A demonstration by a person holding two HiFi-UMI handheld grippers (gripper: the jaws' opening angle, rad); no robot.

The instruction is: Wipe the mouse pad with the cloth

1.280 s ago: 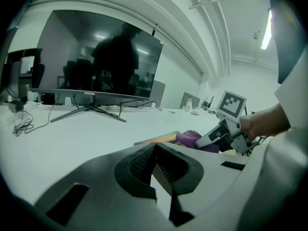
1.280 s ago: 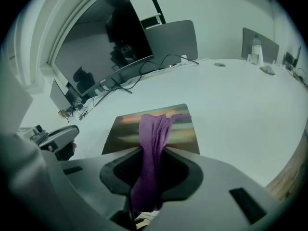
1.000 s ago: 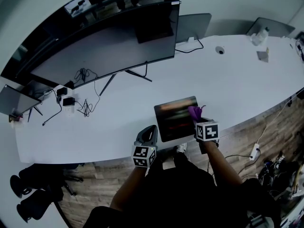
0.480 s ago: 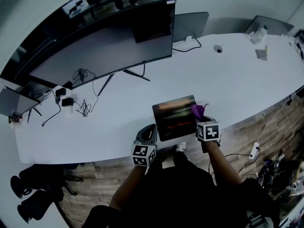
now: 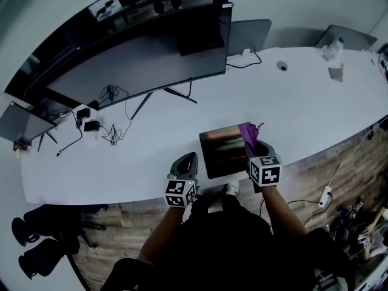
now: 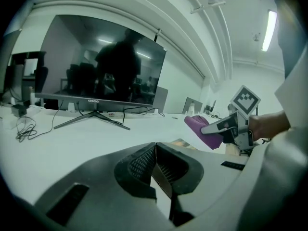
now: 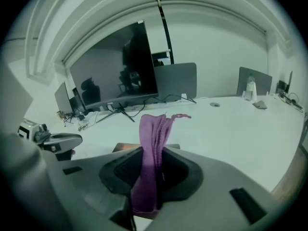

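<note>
Obs: right claw (image 7: 152, 170) is clamped on the purple cloth (image 7: 153, 138), a bunch standing up out of the jaws. The left claw (image 6: 155, 170) is shut and empty. The mouse pad (image 5: 224, 150) lies flat at the desk's (image 5: 139, 156) near edge, with the cloth at its right edge; contact unclear.

Judgement: cloth is light and limp, so grip low on the bunch. The thin pad may slide.
</note>
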